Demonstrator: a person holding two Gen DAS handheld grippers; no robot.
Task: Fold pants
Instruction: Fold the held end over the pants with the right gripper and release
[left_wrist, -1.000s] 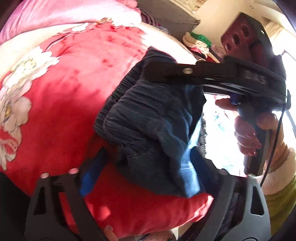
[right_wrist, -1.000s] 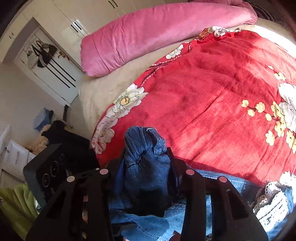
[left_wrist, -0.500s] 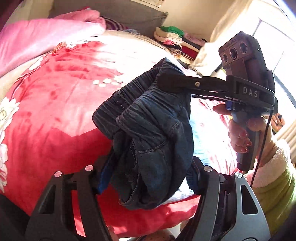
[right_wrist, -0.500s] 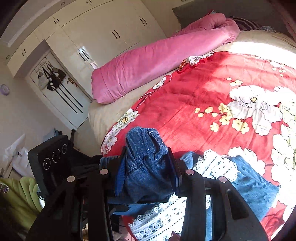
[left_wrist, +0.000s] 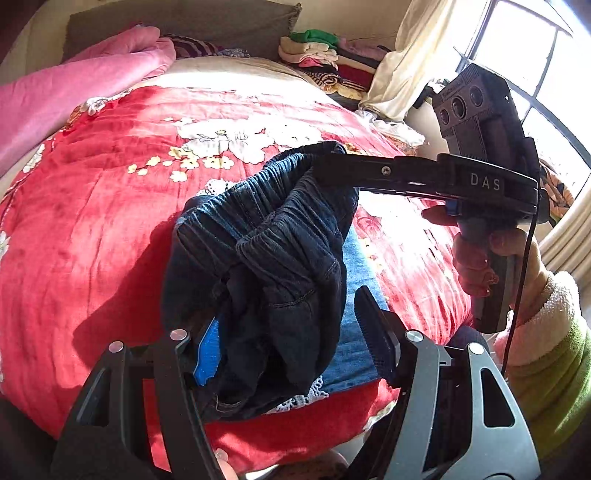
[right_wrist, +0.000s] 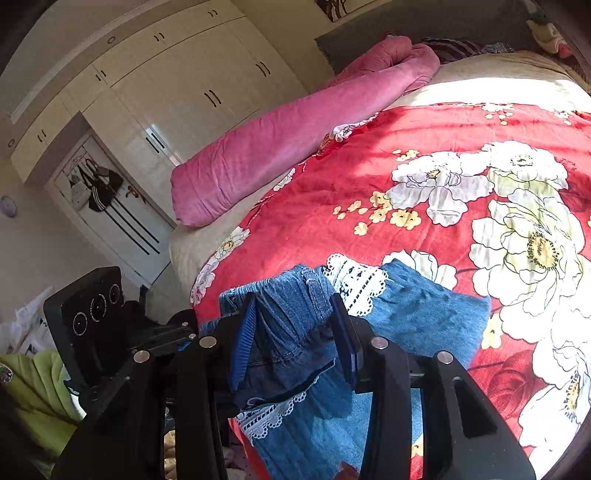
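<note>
Left wrist view: left gripper (left_wrist: 291, 332) pinches a bunched fold of the dark denim pants (left_wrist: 269, 258), lifted above the red flowered blanket (left_wrist: 92, 221). Right gripper (left_wrist: 332, 170) comes in from the right, fingers clamped on the elastic waistband at the top of the bunch. The hand (left_wrist: 484, 258) grips its handle. Pink quilt (left_wrist: 66, 99) at left, pile of clothes (left_wrist: 317, 51) at the far corner, window (left_wrist: 535, 74) on the right.

Right wrist view: right gripper (right_wrist: 295, 332) closed on gathered blue denim between its pads. Rest of the pants (right_wrist: 417, 314), with white lace trim (right_wrist: 354, 284), lies on the blanket (right_wrist: 369, 184) near the bed edge. Left gripper (right_wrist: 159, 343) visible at left, jaws hidden. Wardrobe (right_wrist: 184, 85) behind.
</note>
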